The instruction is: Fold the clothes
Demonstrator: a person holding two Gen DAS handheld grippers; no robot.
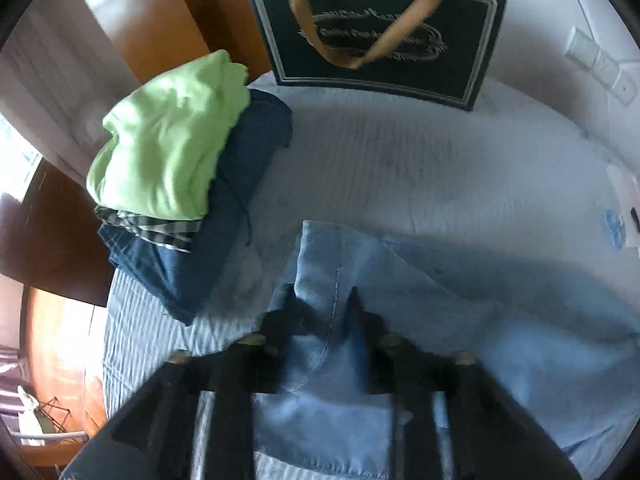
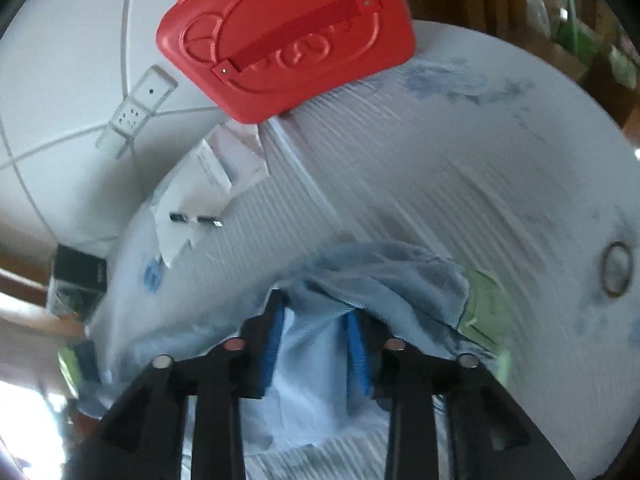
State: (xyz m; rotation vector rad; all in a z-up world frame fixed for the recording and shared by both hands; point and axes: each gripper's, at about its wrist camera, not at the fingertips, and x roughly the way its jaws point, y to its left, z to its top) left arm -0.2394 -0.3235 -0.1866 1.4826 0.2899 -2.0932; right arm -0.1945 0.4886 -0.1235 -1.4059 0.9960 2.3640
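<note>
Your left gripper (image 1: 322, 304) and right gripper (image 2: 316, 312) each seem clenched on the light blue garment (image 1: 460, 320) at the lower centre, probably so you can lift one edge evenly. The folded pile (image 1: 172, 160) at the left and the red bag (image 2: 288, 40) at the top limit your room.

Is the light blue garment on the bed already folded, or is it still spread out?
Not folded yet. The light blue garment lies loose and rumpled on the bed, with cloth between the fingers of the left gripper and the right gripper.
</note>
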